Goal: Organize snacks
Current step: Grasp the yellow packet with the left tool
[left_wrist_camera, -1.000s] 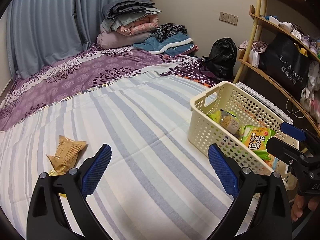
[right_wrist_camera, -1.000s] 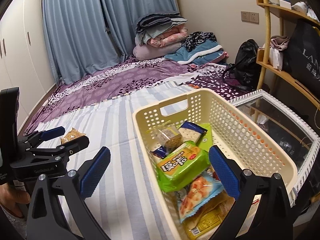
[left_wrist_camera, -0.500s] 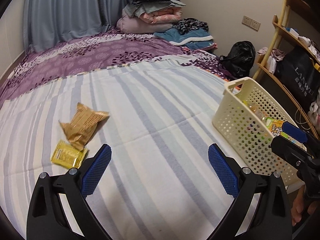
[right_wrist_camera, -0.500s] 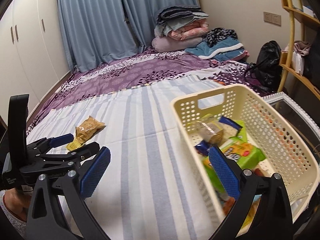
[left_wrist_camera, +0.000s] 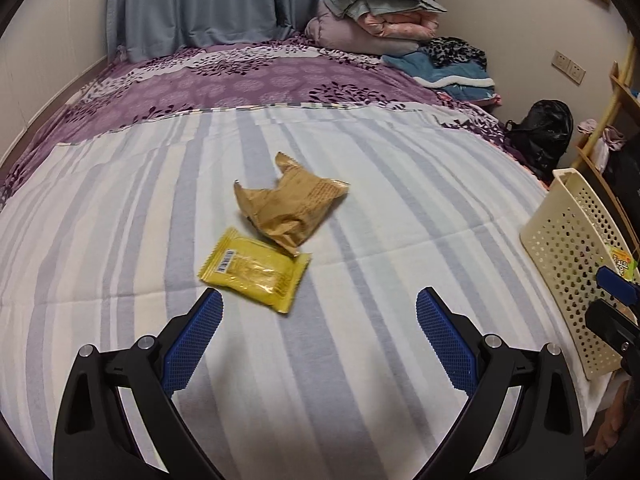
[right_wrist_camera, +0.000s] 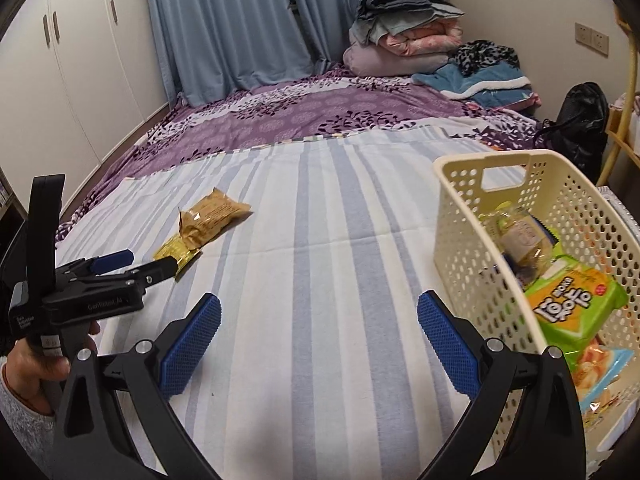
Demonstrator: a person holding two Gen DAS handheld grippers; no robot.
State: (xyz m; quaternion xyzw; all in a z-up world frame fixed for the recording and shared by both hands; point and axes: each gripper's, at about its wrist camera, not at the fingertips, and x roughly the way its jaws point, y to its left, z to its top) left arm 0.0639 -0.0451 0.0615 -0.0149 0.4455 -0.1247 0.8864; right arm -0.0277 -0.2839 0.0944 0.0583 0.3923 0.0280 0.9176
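Note:
A yellow snack packet and a crumpled brown snack packet lie together on the striped bedsheet. My left gripper is open and empty, just short of the yellow packet. In the right wrist view the left gripper points at the yellow packet and the brown packet. My right gripper is open and empty over the sheet, left of a cream basket that holds a green packet and several other snacks. The basket also shows at the left wrist view's right edge.
Folded quilts and blankets are piled at the bed's far end on a purple floral sheet. A black backpack sits on the floor by a wooden shelf. White wardrobes line the left wall.
My left gripper has swung left, away from the basket, and closed in on the two loose packets. My right gripper has pulled back left, out of the basket to beside it.

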